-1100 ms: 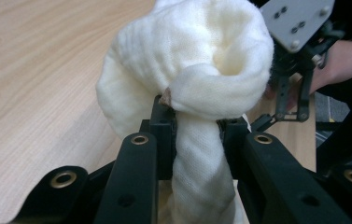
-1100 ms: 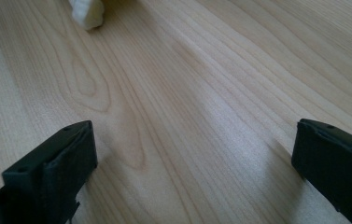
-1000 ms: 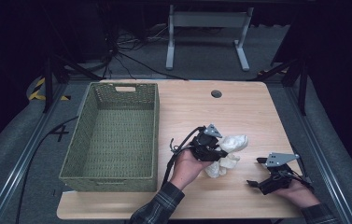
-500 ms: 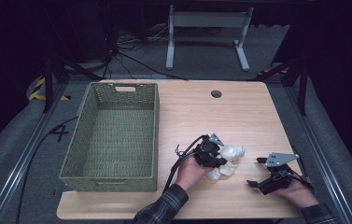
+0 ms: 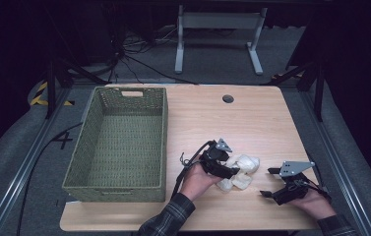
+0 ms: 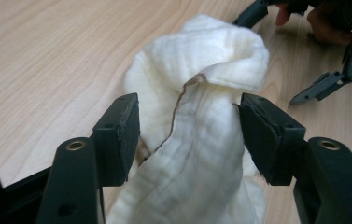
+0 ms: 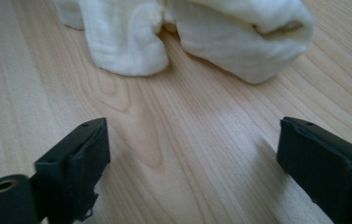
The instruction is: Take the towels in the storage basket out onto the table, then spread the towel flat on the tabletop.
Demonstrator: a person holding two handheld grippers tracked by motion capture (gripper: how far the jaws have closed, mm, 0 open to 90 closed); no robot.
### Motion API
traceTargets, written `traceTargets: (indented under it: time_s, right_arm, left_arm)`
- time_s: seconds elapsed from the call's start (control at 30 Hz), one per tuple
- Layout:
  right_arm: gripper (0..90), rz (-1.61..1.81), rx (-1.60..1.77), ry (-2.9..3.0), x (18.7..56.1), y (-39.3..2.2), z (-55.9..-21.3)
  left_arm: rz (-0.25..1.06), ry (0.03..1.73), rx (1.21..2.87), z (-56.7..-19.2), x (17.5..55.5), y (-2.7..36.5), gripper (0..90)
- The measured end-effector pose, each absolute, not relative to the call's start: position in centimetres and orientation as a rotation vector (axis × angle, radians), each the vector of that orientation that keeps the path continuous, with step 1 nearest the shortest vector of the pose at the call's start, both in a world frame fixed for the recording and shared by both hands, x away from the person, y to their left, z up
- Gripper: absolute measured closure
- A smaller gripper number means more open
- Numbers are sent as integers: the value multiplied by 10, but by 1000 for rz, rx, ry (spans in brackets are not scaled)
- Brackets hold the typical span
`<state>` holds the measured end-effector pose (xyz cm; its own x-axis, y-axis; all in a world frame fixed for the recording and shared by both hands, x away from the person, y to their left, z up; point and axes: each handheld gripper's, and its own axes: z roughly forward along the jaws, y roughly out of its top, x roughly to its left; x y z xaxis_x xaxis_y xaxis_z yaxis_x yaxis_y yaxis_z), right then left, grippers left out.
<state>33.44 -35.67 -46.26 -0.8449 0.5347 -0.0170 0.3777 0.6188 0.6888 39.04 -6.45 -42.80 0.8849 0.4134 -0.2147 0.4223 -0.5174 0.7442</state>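
Since a second ago: cloth (image 5: 239, 169) bunched tighter; my left gripper (image 6: 190, 128) lowered over it, jaws just opened, straddling a fold, pads not pressing. Table (image 5: 252, 123): bare wood ahead. Basket (image 5: 119, 142): well left, empty. Cloth: near the front edge. My right gripper (image 7: 192, 158): open, empty, just beside it. Risk: shallow bite slips.

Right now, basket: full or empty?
Empty. The high view shows the green basket's bare woven floor; the white cloth lies on the table.
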Motion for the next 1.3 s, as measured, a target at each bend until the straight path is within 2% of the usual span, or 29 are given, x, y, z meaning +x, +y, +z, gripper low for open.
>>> traceTargets:
  time_s: [0.1, 0.37, 0.4, 0.47, 0.57, 0.77, 1.13, 1.17, 1.27, 1.3]
  right_arm:
    - [177, 1055, 724, 2618, 331, -353, -458]
    - [414, 1169, 706, 2644, 325, -345, -448]
    - [414, 1169, 706, 2644, 325, -345, -448]
    - [475, 1212, 709, 2666, 324, -341, -446]
    - [513, 1224, 684, 2660, 323, -336, -445]
    - [536, 1257, 657, 2680, 324, -324, -447]
    - [620, 1148, 584, 2711, 334, -295, -454]
    - [645, 1119, 577, 2715, 333, -294, -456]
    - [718, 1091, 575, 2709, 333, -294, -458]
    - [767, 1090, 582, 2710, 333, -294, -458]
  left_arm:
    - [1, 608, 2166, -425, 383, -57, 390]
    - [16, 632, 2164, -427, 363, -38, 423]
    - [16, 632, 2164, -427, 363, -38, 429]
    - [12, 637, 2165, -429, 358, -36, 445]
    - [9, 631, 2177, -434, 347, -35, 483]
    - [-22, 622, 2195, -439, 337, -40, 554]
    - [4, 643, 2282, -458, 341, -55, 532]
    - [18, 644, 2289, -460, 341, -57, 542]
    - [61, 643, 2310, -459, 340, -58, 631]
    - [64, 644, 2316, -459, 340, -58, 680]
